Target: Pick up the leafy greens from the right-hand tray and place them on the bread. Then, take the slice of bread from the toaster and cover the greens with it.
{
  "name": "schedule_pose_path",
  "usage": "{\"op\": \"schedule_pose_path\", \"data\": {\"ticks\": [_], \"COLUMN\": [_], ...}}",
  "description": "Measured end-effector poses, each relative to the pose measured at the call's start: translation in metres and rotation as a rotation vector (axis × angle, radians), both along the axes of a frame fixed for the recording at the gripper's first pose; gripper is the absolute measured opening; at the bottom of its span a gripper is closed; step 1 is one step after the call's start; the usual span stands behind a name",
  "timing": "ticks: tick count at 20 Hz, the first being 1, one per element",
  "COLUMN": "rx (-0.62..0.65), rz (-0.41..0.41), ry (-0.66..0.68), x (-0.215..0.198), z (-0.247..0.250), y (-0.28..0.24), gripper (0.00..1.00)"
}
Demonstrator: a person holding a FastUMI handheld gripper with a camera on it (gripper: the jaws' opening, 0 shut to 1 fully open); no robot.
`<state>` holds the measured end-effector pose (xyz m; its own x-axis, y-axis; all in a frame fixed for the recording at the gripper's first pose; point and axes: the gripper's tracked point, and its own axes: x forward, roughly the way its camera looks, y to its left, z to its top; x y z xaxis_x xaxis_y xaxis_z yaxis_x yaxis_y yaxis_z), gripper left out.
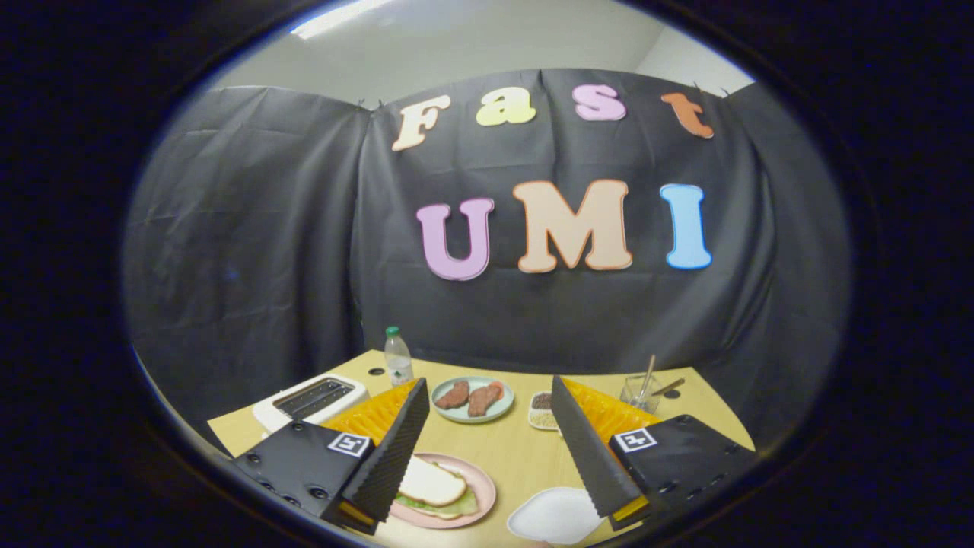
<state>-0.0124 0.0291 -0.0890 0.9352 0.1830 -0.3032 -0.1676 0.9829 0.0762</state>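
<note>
My gripper [489, 402] is open, its two black ribbed fingers [392, 449] spread wide above the wooden table with nothing between them. Beside the left finger sits a pink plate [482, 496] holding a bread slice [431, 482] on top of leafy greens [464, 505] that peek out underneath. The white toaster [310, 401] stands beyond the left finger, its slots looking dark. Beside the right finger lies a white tray [554, 516] with nothing on it.
A pale green plate [472, 399] with two brown meat pieces sits ahead between the fingers. A water bottle [396, 356] stands behind it, a small divided dish [541, 411] and a clear cup with sticks [641, 391] to the right.
</note>
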Motion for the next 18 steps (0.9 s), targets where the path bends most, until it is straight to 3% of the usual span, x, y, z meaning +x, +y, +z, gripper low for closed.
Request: {"op": "schedule_pose_path", "data": {"ticks": [4,18], "rx": [-0.02,-0.023], "rz": [-0.034,-0.055], "ry": [-0.139,-0.153], "x": [0.001,-0.005], "z": [0.034,0.033], "y": [-0.014,-0.019], "gripper": [1.0,1.0]}}
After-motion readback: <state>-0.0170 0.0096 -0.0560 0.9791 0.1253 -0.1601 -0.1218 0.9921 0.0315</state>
